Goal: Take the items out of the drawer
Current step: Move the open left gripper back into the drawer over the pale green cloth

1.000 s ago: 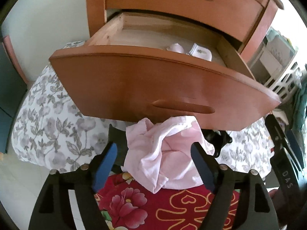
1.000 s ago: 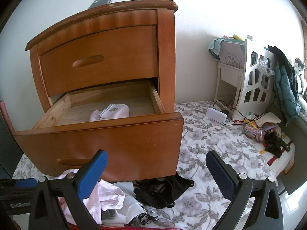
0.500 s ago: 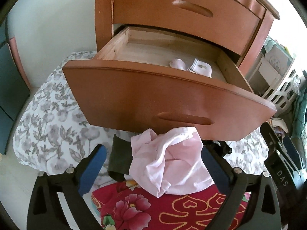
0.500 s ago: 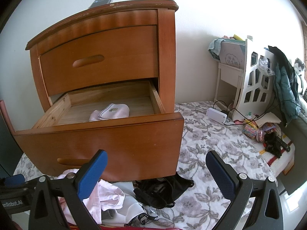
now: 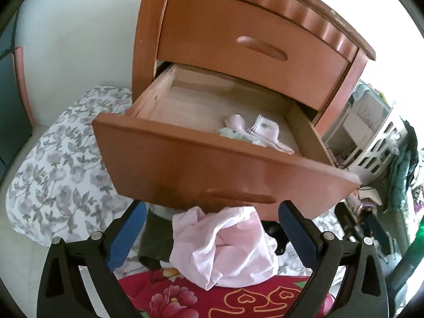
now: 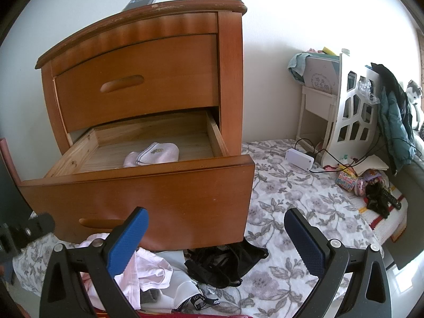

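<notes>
Pink garment lies loose between the left claw, whose jaws just spread wide apart.

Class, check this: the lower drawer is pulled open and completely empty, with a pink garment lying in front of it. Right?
Not quite. The lower drawer is open but not empty: small socks lie inside, as the left wrist view shows. The pink garment does lie in front.
</notes>
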Tool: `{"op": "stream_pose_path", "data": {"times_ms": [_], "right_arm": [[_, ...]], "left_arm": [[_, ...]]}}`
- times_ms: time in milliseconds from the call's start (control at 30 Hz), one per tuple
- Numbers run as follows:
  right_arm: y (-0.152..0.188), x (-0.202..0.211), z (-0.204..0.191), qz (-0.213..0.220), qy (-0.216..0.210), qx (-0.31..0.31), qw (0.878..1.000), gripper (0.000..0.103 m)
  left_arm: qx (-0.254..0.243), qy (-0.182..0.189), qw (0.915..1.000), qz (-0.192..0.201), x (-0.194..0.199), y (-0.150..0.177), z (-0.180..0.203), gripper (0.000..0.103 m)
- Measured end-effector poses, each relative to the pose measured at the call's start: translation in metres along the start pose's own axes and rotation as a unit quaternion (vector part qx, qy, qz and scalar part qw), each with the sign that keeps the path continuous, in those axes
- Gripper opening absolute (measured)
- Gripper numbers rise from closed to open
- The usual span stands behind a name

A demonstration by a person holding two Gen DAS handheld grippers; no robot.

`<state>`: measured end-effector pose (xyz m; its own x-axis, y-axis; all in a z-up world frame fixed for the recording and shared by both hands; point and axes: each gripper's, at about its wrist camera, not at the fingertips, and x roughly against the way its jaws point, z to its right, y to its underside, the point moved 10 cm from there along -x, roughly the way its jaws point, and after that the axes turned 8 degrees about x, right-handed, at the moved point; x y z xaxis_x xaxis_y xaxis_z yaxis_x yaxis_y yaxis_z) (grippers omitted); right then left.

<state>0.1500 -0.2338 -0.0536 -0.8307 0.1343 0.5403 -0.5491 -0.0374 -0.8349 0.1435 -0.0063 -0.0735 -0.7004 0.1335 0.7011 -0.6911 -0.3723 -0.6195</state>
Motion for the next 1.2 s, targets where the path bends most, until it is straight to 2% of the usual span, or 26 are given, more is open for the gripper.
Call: {"op": "stream_pose_path", "data": {"times_ms": [100,200,367,600,767,867,933,967,1133,1200], "right_arm": [[0.0,0.0,0.0,0.0,0.0,0.0,1.0,0.103],[0.0,0.0,0.0,0.0,0.0,0.001,1.0,0.103],[0.001,0.0,0.0,-0.003,-0.001,0.001,1.0,0.103],[0.001,-0.001,-0.001,-0.003,0.0,0.001,1.0,0.103],[0.003,-0.001,-0.001,-0.005,-0.002,0.001,1.0,0.103],[0.004,-0.001,-0.001,-0.006,-0.002,0.001,1.0,0.103],[0.005,-0.002,-0.001,-0.008,-0.003,0.002,1.0,0.103],[0.004,-0.003,-0.002,-0.01,-0.003,0.003,1.0,0.103],[0.005,-0.005,-0.003,-0.016,-0.004,0.005,1.0,0.103],[0.005,-0.005,-0.003,-0.017,-0.005,0.005,1.0,0.103]], "left_arm": [[-0.011,-0.001,0.9999,0.001,0.005,-0.011,0.004,0.1],[-0.032,-0.017,0.999,0.027,0.014,-0.031,0.006,0.1],[-0.061,-0.061,0.9947,0.055,0.024,-0.059,0.01,0.1],[-0.087,-0.024,0.9952,0.036,0.019,-0.077,0.033,0.1],[-0.082,-0.003,0.9964,0.022,0.011,-0.091,0.047,0.1],[-0.107,-0.037,0.9924,0.05,0.014,-0.108,0.053,0.1],[-0.13,-0.061,0.9882,0.055,0.012,-0.116,0.058,0.1],[-0.139,-0.068,0.9869,0.046,0.01,-0.119,0.061,0.1],[-0.13,-0.033,0.9909,-0.01,-0.007,-0.124,0.078,0.1],[-0.127,-0.035,0.991,-0.023,-0.015,-0.127,0.082,0.1]]}}
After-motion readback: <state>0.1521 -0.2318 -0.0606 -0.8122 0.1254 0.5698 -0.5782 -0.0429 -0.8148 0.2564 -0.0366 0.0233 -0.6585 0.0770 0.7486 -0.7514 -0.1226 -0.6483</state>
